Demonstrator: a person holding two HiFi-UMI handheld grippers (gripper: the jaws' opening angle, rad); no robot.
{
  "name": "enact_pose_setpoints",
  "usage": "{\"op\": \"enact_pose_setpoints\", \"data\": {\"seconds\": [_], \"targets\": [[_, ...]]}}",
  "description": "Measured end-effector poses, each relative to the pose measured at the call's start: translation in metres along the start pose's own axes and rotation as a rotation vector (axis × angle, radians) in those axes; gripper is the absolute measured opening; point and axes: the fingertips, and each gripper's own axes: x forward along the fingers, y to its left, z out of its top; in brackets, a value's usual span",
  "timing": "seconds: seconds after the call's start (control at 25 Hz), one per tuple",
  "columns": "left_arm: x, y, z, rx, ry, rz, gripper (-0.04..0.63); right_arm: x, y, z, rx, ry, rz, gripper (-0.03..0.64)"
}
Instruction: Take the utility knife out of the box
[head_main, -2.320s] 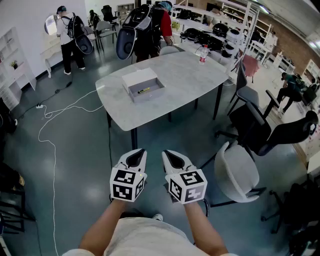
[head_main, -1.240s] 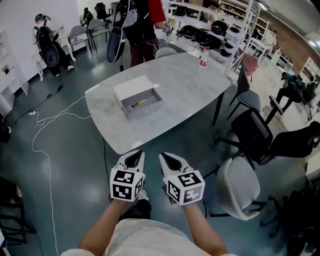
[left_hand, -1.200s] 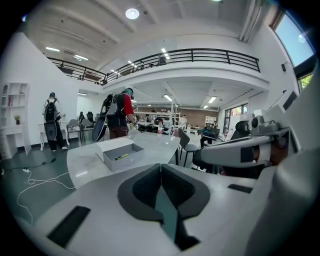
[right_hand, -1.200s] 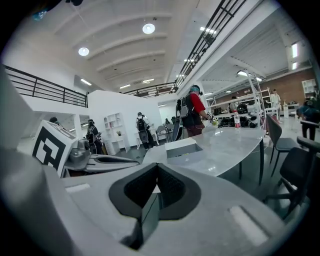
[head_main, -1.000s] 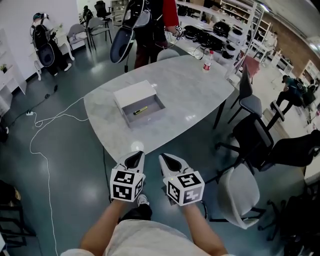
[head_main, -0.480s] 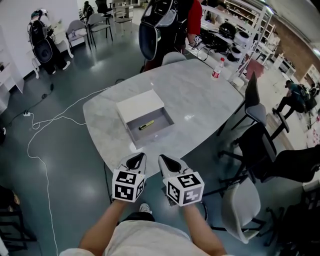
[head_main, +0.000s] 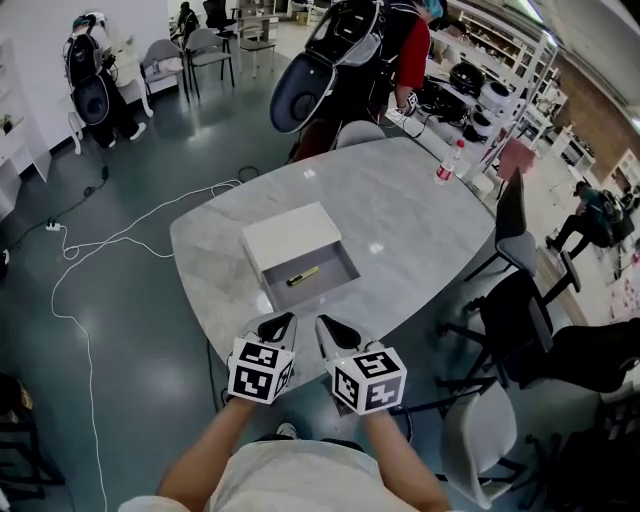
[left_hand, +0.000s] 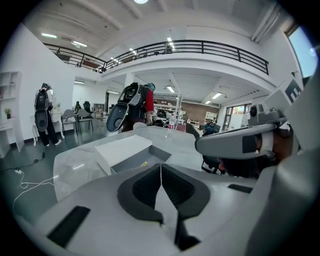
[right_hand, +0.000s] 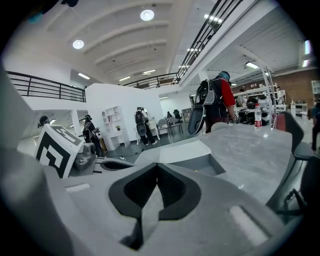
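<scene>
An open grey box (head_main: 300, 260) with a white lid half slid back lies on the grey marble table (head_main: 400, 220). A yellow utility knife (head_main: 303, 276) rests inside it, also seen as a small yellow sliver (left_hand: 144, 163) in the left gripper view. My left gripper (head_main: 278, 326) and right gripper (head_main: 331, 329) hover side by side over the table's near edge, short of the box. Both are shut and hold nothing. In the gripper views the box (right_hand: 192, 156) lies ahead of the closed left gripper (left_hand: 161, 167) and right gripper (right_hand: 158, 167).
A person in red with a large black backpack (head_main: 345, 60) stands at the table's far side. A water bottle (head_main: 444, 165) stands on the far right end. Office chairs (head_main: 520, 300) crowd the right. A white cable (head_main: 90, 260) trails over the floor at left.
I have walked up to the table: the box and knife went from far ahead to just beyond my grippers. Both grippers stayed shut, side by side.
</scene>
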Motion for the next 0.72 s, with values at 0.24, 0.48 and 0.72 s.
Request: {"op": "enact_pose_setpoints", "data": {"seconds": [0.24,0.48,0.72], "targets": [[0.016,0.007,-0.001,0.028,0.037,0.010,0.015,0.008,-0.014,0.007,0.010,-0.005,0.002,0.005],[0.039,0.015,0.003,0.060,0.066,0.004,0.015,0.031,-0.033,0.013,0.001,0.003,0.058,0.005],[0.072,0.024,0.011,0.107,0.127,0.028,0.015,0.057,-0.059,0.027,-0.032,0.037,0.141,0.005]]}}
